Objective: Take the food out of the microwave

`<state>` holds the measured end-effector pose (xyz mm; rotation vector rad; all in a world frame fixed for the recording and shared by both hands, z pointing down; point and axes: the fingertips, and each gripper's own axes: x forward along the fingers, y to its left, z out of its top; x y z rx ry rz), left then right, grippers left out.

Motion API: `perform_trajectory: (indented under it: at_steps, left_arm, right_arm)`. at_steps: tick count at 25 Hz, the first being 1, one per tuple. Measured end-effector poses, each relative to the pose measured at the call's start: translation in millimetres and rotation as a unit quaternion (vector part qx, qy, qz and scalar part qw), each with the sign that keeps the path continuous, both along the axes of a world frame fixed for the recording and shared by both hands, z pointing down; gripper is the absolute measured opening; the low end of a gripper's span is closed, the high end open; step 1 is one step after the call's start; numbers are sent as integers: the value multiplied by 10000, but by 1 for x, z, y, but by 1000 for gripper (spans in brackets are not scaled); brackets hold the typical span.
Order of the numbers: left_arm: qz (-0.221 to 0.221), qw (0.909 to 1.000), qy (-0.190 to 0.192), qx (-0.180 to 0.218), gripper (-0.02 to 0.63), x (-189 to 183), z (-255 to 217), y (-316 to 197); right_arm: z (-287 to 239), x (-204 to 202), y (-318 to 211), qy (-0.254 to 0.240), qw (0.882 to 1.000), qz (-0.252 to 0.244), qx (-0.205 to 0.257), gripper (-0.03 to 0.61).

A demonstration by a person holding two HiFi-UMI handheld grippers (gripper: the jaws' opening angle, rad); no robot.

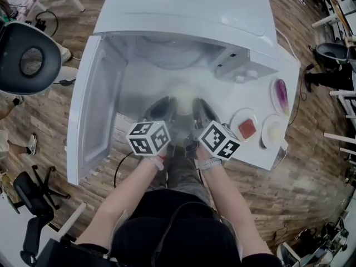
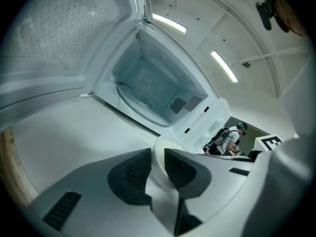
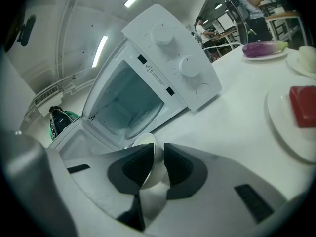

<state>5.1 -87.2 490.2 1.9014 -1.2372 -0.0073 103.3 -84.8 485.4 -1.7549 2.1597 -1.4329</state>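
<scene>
Left gripper (image 2: 158,169) and right gripper (image 3: 158,164) each have their jaws clamped on opposite rims of the white bowl (image 1: 182,95), which I hold in front of the open microwave (image 1: 183,15). Its door (image 1: 92,110) hangs open on the left. Three plates (image 1: 245,125) sit along the white table's (image 1: 222,96) right edge, over a wood floor (image 1: 311,171).

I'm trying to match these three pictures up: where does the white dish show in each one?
Head view: the white dish is at centre, blurred, just in front of the microwave's open cavity.
Left gripper view: low centre, pinched between the jaws.
Right gripper view: low centre, again pinched between the jaws.
Shared landmark: the open microwave, behind the dish in every view.
</scene>
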Motion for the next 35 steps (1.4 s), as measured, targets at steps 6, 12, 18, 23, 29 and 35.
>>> perform_trajectory:
  at_steps: [6, 12, 18, 23, 29, 35]
  left_arm:
    - [71, 9999, -22, -88, 89, 0, 5, 7]
    - [104, 9998, -63, -180, 89, -1, 11, 14]
    - [181, 9991, -188, -322, 89, -3, 16, 18]
    - [234, 9987, -258, -361, 90, -4, 17, 20]
    - [309, 9985, -329, -321, 91, -4, 16, 20]
    - [494, 9978, -393, -207, 91, -2, 15, 19]
  right_arm:
    - [4, 0, 8, 5, 10000, 20, -77, 78]
    - [12, -2, 15, -22, 9998, 7, -183, 78]
    - [17, -4, 18, -76, 9995, 10, -295, 78]
    - [19, -5, 21, -114, 9993, 20, -351, 78]
    - [20, -6, 20, -144, 9993, -56, -342, 80]
    - [22, -5, 21, -193, 9991, -36, -380, 83]
